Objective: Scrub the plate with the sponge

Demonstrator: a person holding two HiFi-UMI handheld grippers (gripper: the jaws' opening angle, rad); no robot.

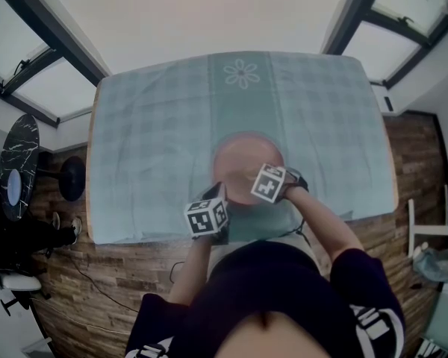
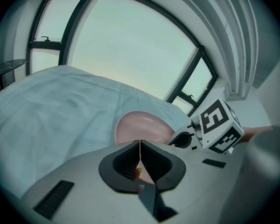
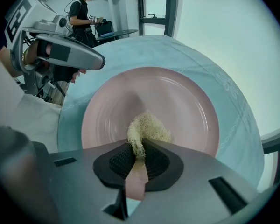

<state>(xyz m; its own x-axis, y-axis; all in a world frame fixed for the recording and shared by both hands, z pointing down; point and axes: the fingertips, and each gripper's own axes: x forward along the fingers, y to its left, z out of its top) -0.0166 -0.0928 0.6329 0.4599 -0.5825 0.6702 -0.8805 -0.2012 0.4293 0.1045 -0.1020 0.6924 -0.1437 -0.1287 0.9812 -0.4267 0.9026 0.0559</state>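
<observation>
A pink plate (image 1: 243,159) lies flat on the teal cloth near the table's front edge. My right gripper (image 3: 139,146) is over the plate (image 3: 177,101), shut on a pale yellow fibrous sponge (image 3: 147,127) that presses on the plate's middle. In the head view the right gripper (image 1: 269,183) sits above the plate's near right part. My left gripper (image 1: 207,216) is at the plate's near left rim. Its jaws (image 2: 139,146) meet in a thin line, with the plate (image 2: 142,127) just beyond them. Whether they pinch the rim stays hidden.
The teal checked tablecloth (image 1: 157,140) covers the whole table, with wood floor around it. A black round side table (image 1: 19,166) stands at the left and a white chair (image 1: 433,230) at the right. A person (image 3: 81,13) stands far behind the table.
</observation>
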